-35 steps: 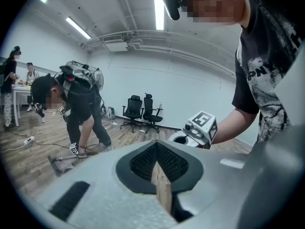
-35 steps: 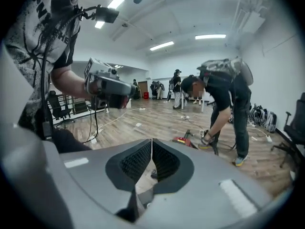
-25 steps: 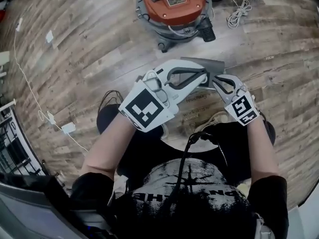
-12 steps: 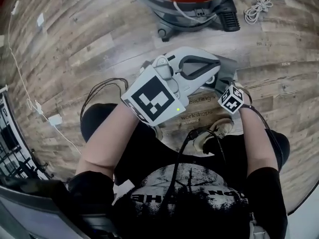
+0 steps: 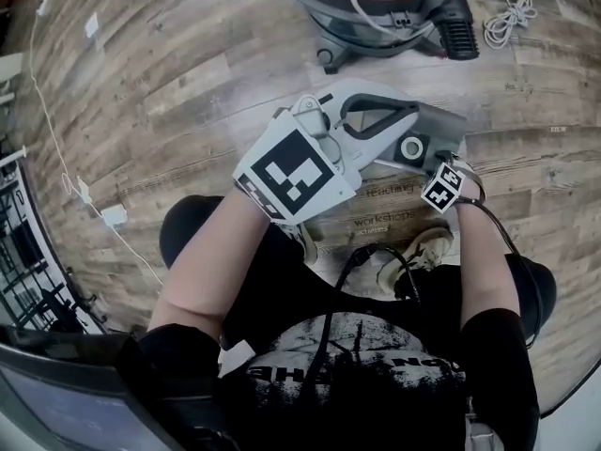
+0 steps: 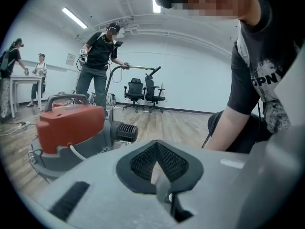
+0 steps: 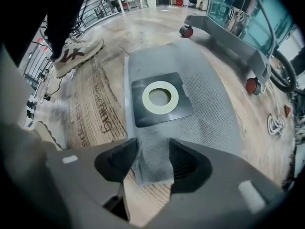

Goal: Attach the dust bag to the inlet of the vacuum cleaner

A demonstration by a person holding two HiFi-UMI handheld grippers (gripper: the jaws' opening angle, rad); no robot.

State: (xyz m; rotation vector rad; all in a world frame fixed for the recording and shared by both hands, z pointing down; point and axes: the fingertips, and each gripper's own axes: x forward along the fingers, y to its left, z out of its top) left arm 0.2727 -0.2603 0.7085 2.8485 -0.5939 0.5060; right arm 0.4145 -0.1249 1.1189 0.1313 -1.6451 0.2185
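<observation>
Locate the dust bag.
Right gripper view: the dust bag lies on the floor, its edge between the right hand-held gripper's jaws, which have just been opening.

This is a large, open indoor hall set up as a lab or teaching workshop, not a home. The wood-plank floor point(image 5: 188, 92) carries printed lettering point(image 5: 385, 219) that includes "workshops", at three o'clock in the head view. In the left gripper view, white walls and a curved ceiling with strip lights point(image 6: 74, 18) at eleven o'clock enclose office chairs point(image 6: 144, 92) near the centre, a work table point(image 6: 16, 82) at nine o'clock and standing people point(image 6: 101, 56) wearing head-mounted gear. A vacuum cleaner point(image 6: 69, 128) and loose cables point(image 5: 70, 181) sit on the floor. Glass partitions point(image 7: 238, 13) show at one o'clock in the right gripper view.
</observation>
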